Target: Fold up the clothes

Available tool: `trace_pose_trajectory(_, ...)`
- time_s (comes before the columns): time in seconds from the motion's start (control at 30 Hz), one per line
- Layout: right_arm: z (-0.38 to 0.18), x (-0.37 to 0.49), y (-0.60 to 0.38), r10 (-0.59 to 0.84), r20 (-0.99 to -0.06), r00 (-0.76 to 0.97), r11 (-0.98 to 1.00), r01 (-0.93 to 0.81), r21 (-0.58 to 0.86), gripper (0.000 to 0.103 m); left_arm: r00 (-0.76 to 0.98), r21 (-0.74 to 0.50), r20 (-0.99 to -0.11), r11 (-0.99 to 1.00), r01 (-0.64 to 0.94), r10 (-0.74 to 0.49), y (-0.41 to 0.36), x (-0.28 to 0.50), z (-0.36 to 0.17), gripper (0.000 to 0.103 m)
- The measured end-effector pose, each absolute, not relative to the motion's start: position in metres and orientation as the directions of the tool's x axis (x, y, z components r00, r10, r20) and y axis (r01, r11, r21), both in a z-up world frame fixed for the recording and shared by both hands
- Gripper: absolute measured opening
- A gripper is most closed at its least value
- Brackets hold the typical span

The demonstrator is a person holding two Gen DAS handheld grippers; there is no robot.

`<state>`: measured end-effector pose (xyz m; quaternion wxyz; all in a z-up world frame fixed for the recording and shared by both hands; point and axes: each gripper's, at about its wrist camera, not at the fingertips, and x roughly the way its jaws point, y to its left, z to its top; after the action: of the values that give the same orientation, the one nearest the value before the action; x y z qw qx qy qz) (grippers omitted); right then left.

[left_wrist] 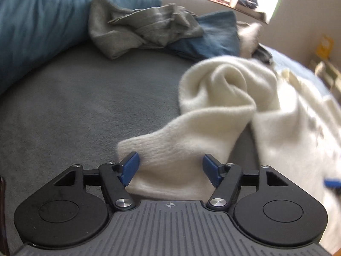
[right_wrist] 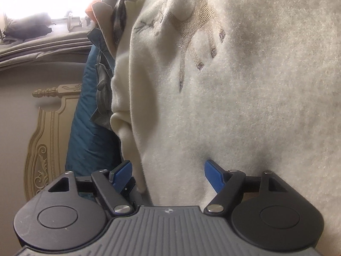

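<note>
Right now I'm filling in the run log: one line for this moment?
cream sweater: crumpled on grey bed | left gripper: open around sleeve | right gripper: open at body

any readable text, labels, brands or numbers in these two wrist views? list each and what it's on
No readable text in either view.
Fluffy cream sweater: a stitched brown-grey motif, a picture rather than letters.
Grey ribbed gripper bodies: a small crosshair mark on the left gripper and the right gripper, a symbol only.
Yellow object by the wall: too blurred to tell if it carries print.
Grey crumpled garment and blue folded garment: no labels visible.
</note>
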<state>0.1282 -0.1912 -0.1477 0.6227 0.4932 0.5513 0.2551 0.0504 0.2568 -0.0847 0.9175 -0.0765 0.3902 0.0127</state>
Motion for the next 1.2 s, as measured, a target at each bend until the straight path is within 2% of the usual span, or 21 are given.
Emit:
trace_pose_trajectory(0.07, -0.148, 0.127, -0.190, 0.859, -0.438, 0.266, 0.390, 0.216, 0.895, 0.077, 0.712, -0.093, -0.702, 0.994, -0.065, -0.020, 0.251, 0.047, -0.086, 0.065)
trace_pose_trajectory(0.1, -0.147, 0.127, -0.190, 0.857, -0.440, 0.267, 0.395, 0.208, 0.895, 0.077, 0.720, -0.077, -0.694, 0.995, -0.058, -0.012, 0.249, 0.046, -0.087, 0.058)
trace_pose_trajectory(0.13, -0.147, 0.126, -0.189, 0.856, -0.442, 0.267, 0.400, 0.199, 0.895, 0.077, 0.726, -0.056, -0.687, 0.997, -0.054, 0.001, 0.246, 0.044, -0.087, 0.041)
trace_pose_trajectory(0.17, -0.146, 0.126, -0.189, 0.855, -0.445, 0.268, 0.405, 0.191, 0.894, 0.077, 0.731, -0.031, -0.682, 0.998, -0.053, 0.018, 0.244, 0.043, -0.086, 0.036)
trace_pose_trajectory(0.23, -0.145, 0.125, -0.189, 0.853, -0.449, 0.267, 0.415, 0.176, 0.893, 0.077, 0.738, 0.024, -0.673, 0.999, -0.048, 0.051, 0.237, 0.041, -0.083, 0.012)
trace_pose_trajectory(0.3, -0.144, 0.125, -0.189, 0.853, -0.451, 0.265, 0.420, 0.166, 0.892, 0.078, 0.748, 0.062, -0.661, 0.998, -0.023, 0.058, 0.231, 0.038, -0.078, 0.011)
trace_pose_trajectory(0.37, -0.144, 0.124, -0.193, 0.854, -0.448, 0.264, 0.419, 0.160, 0.894, 0.077, 0.760, 0.091, -0.647, 0.996, -0.008, 0.065, 0.229, 0.037, -0.071, 0.015)
trace_pose_trajectory(0.4, -0.144, 0.123, -0.194, 0.855, -0.445, 0.264, 0.418, 0.157, 0.895, 0.077, 0.762, 0.104, -0.642, 0.994, -0.019, 0.082, 0.231, 0.038, -0.068, 0.023)
trace_pose_trajectory(0.43, -0.144, 0.123, -0.195, 0.857, -0.442, 0.264, 0.416, 0.153, 0.897, 0.077, 0.759, 0.103, -0.642, 0.993, -0.053, 0.107, 0.236, 0.040, -0.066, 0.044)
trace_pose_trajectory(0.47, -0.145, 0.122, -0.196, 0.858, -0.440, 0.265, 0.414, 0.150, 0.898, 0.077, 0.753, 0.090, -0.645, 0.991, -0.098, 0.133, 0.243, 0.044, -0.066, 0.058)
trace_pose_trajectory(0.5, -0.144, 0.123, -0.195, 0.859, -0.438, 0.266, 0.413, 0.148, 0.899, 0.077, 0.745, 0.077, -0.648, 0.987, -0.143, 0.159, 0.251, 0.047, -0.065, 0.076)
trace_pose_trajectory(0.53, -0.144, 0.123, -0.195, 0.859, -0.437, 0.266, 0.412, 0.147, 0.899, 0.077, 0.730, 0.037, -0.665, 0.983, -0.177, 0.157, 0.261, 0.051, -0.066, 0.079)
trace_pose_trajectory(0.63, -0.144, 0.123, -0.195, 0.860, -0.436, 0.266, 0.412, 0.144, 0.900, 0.077, 0.661, -0.172, -0.750, 0.958, -0.228, 0.023, 0.292, 0.064, -0.082, 0.078)
trace_pose_trajectory(0.7, -0.144, 0.123, -0.194, 0.860, -0.436, 0.266, 0.412, 0.144, 0.900, 0.077, 0.647, -0.221, -0.762, 0.946, -0.235, -0.018, 0.297, 0.066, -0.091, 0.072)
trace_pose_trajectory(0.8, -0.145, 0.124, -0.194, 0.859, -0.438, 0.265, 0.413, 0.145, 0.899, 0.077, 0.673, -0.158, -0.740, 0.972, -0.176, 0.002, 0.283, 0.061, -0.094, 0.036)
trace_pose_trajectory(0.83, -0.144, 0.124, -0.194, 0.859, -0.439, 0.265, 0.414, 0.145, 0.898, 0.077, 0.677, -0.133, -0.736, 0.976, -0.170, 0.017, 0.277, 0.060, -0.094, 0.020)
trace_pose_trajectory(0.87, -0.144, 0.123, -0.194, 0.858, -0.440, 0.265, 0.415, 0.145, 0.898, 0.077, 0.692, -0.125, -0.722, 0.979, -0.159, 0.020, 0.272, 0.057, -0.091, 0.013)
trace_pose_trajectory(1.0, -0.144, 0.123, -0.194, 0.857, -0.442, 0.265, 0.419, 0.143, 0.897, 0.077, 0.809, -0.060, -0.588, 0.997, -0.055, 0.009, 0.239, 0.029, -0.060, 0.010)
trace_pose_trajectory(1.1, -0.144, 0.123, -0.194, 0.857, -0.442, 0.265, 0.419, 0.142, 0.897, 0.077, 0.870, 0.114, -0.489, 0.983, 0.143, -0.069, 0.193, -0.004, -0.037, 0.010)
trace_pose_trajectory(1.13, -0.144, 0.123, -0.194, 0.857, -0.442, 0.265, 0.419, 0.142, 0.897, 0.077, 0.869, 0.187, -0.484, 0.958, 0.217, -0.102, 0.176, -0.015, -0.036, 0.010)
trace_pose_trajectory(1.2, -0.143, 0.123, -0.193, 0.856, -0.445, 0.263, 0.422, 0.139, 0.896, 0.078, 0.825, 0.247, -0.542, 0.907, 0.340, -0.162, 0.150, -0.032, -0.045, 0.014)
